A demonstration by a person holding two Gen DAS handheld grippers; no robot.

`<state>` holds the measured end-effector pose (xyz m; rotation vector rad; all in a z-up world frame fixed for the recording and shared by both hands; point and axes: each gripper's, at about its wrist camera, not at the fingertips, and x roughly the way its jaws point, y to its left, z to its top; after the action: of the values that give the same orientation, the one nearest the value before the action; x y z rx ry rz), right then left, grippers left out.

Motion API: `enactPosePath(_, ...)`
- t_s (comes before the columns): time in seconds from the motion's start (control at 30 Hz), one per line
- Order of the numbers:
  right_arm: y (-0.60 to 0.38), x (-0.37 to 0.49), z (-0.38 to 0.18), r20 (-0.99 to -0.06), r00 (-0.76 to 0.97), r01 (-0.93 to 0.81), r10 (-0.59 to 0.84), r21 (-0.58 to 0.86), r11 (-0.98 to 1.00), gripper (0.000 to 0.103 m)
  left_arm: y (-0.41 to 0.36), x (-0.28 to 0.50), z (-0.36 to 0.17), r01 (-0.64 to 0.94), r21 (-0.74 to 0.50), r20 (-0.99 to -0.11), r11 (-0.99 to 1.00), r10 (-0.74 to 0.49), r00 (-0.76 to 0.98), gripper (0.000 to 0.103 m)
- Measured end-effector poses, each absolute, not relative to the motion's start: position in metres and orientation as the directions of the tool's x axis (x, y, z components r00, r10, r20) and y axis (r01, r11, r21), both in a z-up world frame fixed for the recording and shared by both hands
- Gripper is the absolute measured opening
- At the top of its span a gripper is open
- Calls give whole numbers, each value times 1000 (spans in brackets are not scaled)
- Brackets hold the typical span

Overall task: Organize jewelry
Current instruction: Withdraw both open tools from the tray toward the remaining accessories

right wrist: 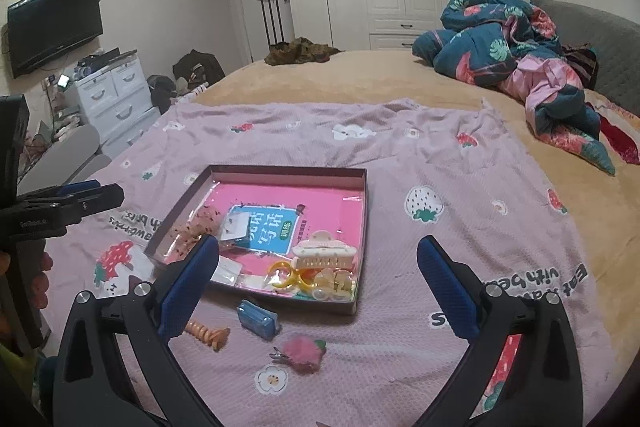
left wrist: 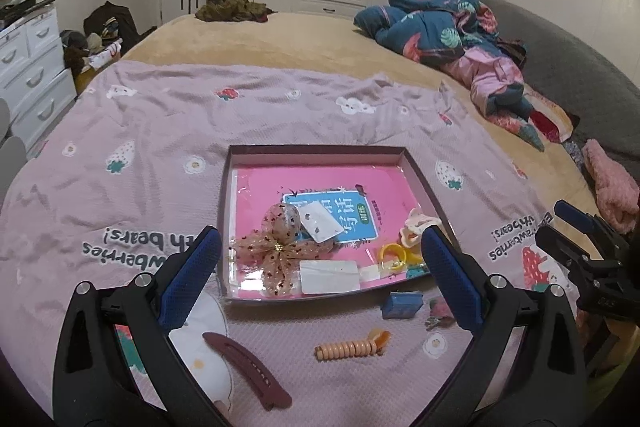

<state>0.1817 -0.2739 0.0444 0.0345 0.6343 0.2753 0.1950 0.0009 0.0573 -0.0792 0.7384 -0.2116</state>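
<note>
A shallow box with a pink book inside lies on the lilac blanket. It holds a beige bow, white cards, a yellow ring and a cream claw clip. In front of the box lie a dark red barrette, an orange coil tie, a small blue box and a pink strawberry clip. My left gripper is open and empty above them. My right gripper is open and empty.
The lilac blanket covers the near part of a bed. A crumpled blue quilt lies at the back right. A white drawer chest stands at the left. The right gripper shows at the right edge of the left wrist view.
</note>
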Motion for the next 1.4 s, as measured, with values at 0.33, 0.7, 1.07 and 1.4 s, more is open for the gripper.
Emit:
enactPosePath(0.33,-275,159,72,-523,807,-260,274,102,960,99,13,166,74,148,-146,-616,978,-207,760,94)
enactPosePath(0.7,-265,134,84,-497,814,-298,300,87,951,99,16,143,76,147,-133,-600,980,-197,775,94)
enactPosePath(1.07,-255,119,70,-525,791,-327,314,71,942,99,26,122,60,133,-154,-619,979,-200,760,94)
enactPosePath(1.4,-247,112,44,-574,755,-343,315,64,937,99,30,112,36,121,-138,-661,983,-183,728,94)
